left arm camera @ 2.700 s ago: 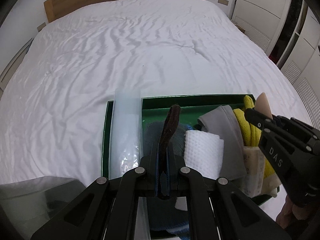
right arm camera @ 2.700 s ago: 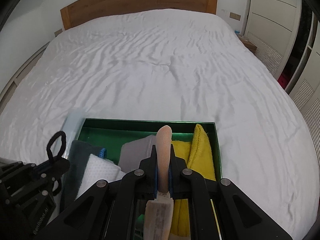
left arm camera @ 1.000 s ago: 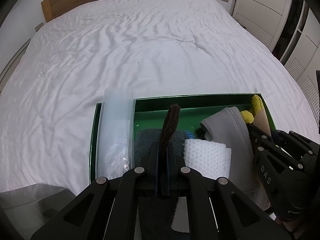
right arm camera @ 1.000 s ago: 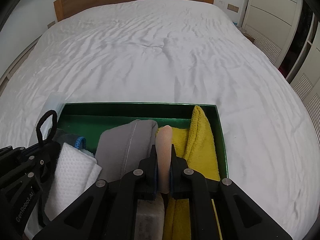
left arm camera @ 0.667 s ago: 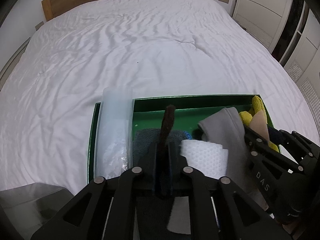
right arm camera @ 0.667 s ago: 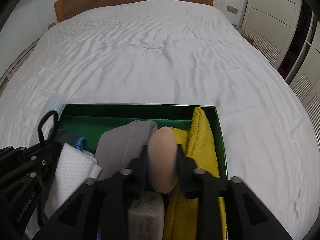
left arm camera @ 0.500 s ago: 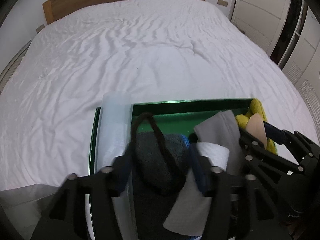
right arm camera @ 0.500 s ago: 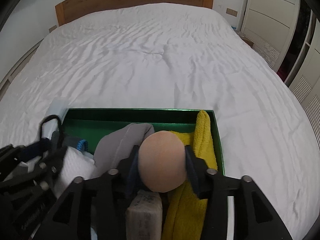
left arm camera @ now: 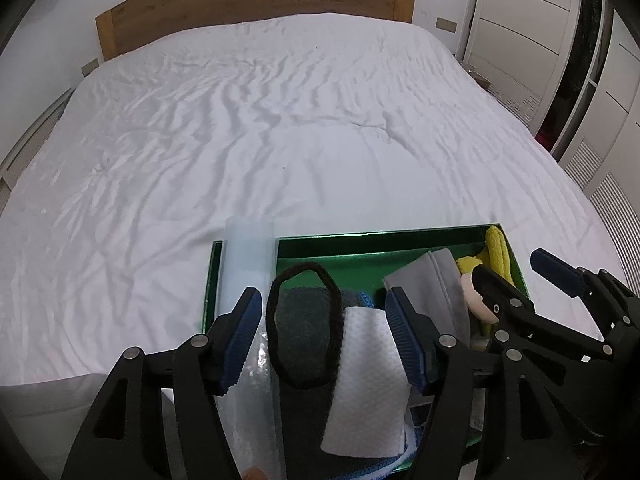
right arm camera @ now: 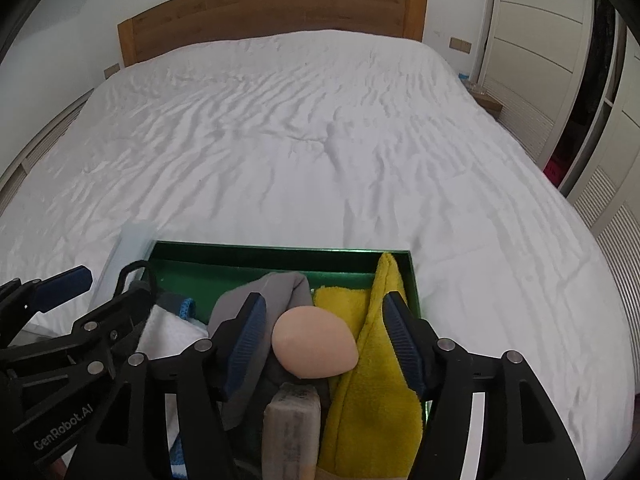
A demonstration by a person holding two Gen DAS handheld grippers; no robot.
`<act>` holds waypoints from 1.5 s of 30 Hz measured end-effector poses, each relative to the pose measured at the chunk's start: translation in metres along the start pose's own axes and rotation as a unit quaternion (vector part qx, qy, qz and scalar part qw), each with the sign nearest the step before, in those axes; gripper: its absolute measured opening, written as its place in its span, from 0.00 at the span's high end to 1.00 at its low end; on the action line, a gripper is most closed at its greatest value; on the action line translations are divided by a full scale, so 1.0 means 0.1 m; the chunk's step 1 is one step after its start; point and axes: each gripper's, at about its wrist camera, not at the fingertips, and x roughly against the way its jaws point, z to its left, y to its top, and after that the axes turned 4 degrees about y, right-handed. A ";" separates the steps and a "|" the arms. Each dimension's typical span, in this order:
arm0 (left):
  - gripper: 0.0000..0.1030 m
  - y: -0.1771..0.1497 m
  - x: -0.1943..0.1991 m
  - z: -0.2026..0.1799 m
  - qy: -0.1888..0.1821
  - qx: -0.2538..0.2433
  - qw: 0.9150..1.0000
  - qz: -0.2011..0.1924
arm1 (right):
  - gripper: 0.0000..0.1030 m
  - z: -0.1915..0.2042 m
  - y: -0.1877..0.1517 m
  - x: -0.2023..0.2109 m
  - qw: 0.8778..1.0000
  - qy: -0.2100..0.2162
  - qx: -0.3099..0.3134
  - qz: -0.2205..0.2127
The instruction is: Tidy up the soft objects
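Over the green tray (left arm camera: 400,240) on the bed (left arm camera: 280,120): left hand-held gripper (left arm camera: 324,336) and right hand-held gripper (right arm camera: 324,340), both spread wide and empty, straddling hair tie (left arm camera: 304,324) and sponge (right arm camera: 314,350); placement step apparently complete, withdrawal judged next.

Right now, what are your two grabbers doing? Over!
Left gripper open above the black hair tie. Right gripper open around the peach sponge. Both things lie loose in the green tray. Nothing in the way.

The wide white bed (left arm camera: 280,128) beyond the shiny green tray (right arm camera: 280,254) lies open to both my tongs. Inside, a strip along the tray's far wall is bare; nearer me, folded cloths crowd it.
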 end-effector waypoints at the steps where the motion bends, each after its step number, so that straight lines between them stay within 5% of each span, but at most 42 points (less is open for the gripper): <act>1: 0.43 0.00 0.04 -0.01 0.001 0.000 1.000 -0.003 | 0.40 0.02 0.01 0.03 1.000 -0.001 0.001 -0.002; 20: 0.42 -0.16 1.26 0.11 -0.006 0.005 0.998 -0.057 | 0.32 0.23 -0.22 1.12 0.998 -0.032 0.022 -0.040; 24: 0.20 -0.30 1.74 0.23 -0.042 0.017 0.997 -0.069 | 0.32 0.32 -0.32 1.56 0.998 -0.036 0.021 -0.053; 28: 0.16 -0.44 2.16 0.45 -0.065 0.022 0.994 -0.079 | 0.31 0.47 -0.45 2.00 0.997 -0.046 0.017 -0.062; 45: 0.07 -1.41 3.30 1.84 -0.059 -0.006 0.996 -0.073 | 0.28 2.00 -1.52 4.10 0.993 -0.086 0.016 -0.074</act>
